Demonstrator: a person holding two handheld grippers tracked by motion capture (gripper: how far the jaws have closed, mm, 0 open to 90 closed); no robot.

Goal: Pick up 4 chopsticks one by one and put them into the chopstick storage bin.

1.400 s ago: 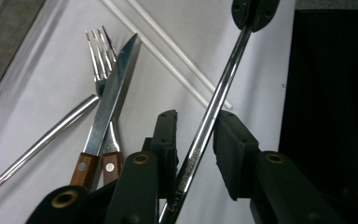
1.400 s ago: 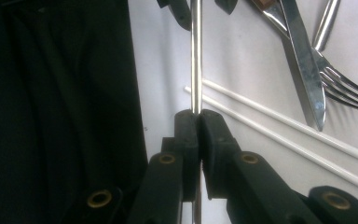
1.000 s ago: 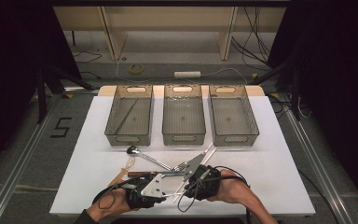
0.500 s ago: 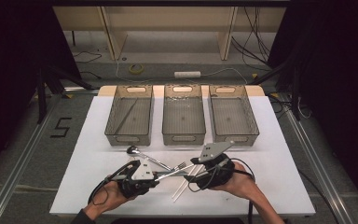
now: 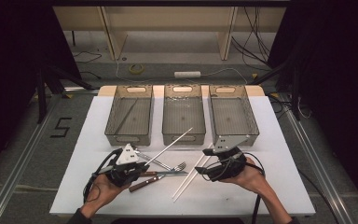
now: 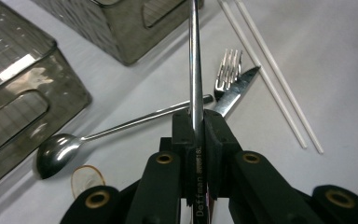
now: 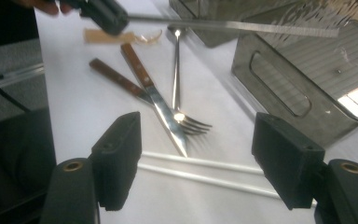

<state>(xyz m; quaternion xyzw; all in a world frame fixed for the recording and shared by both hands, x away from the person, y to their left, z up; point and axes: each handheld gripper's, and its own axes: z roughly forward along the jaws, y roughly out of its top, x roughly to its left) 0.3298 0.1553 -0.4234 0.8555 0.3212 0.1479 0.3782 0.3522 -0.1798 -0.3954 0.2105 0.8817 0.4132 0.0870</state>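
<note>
Your left gripper is clamped on a metal chopstick, which slants up and away from the jaws toward the middle bin; in the left gripper view the stick runs straight up between the closed pads. Your right gripper has just been opening its jaws, and they stand wide apart with nothing between them, hanging over the pair of white chopsticks that lie on the board; the right gripper view shows those sticks crossing below the spread jaws.

You are working on a white board that covers the table. Three smoky see-through bins sit side by side along its far half: the left bin, the middle one and the right bin, each with a handle slot in its end walls. On the near half lie a spoon, a fork and a wooden-handled knife, the fork and knife crossing just beside the white chopsticks.

Beyond the board you have a grey floor with loose cables, a roll of tape and a white strip. A pale wooden frame stands behind. A "5" is marked on the floor to your left, and dark curtains close both sides.
</note>
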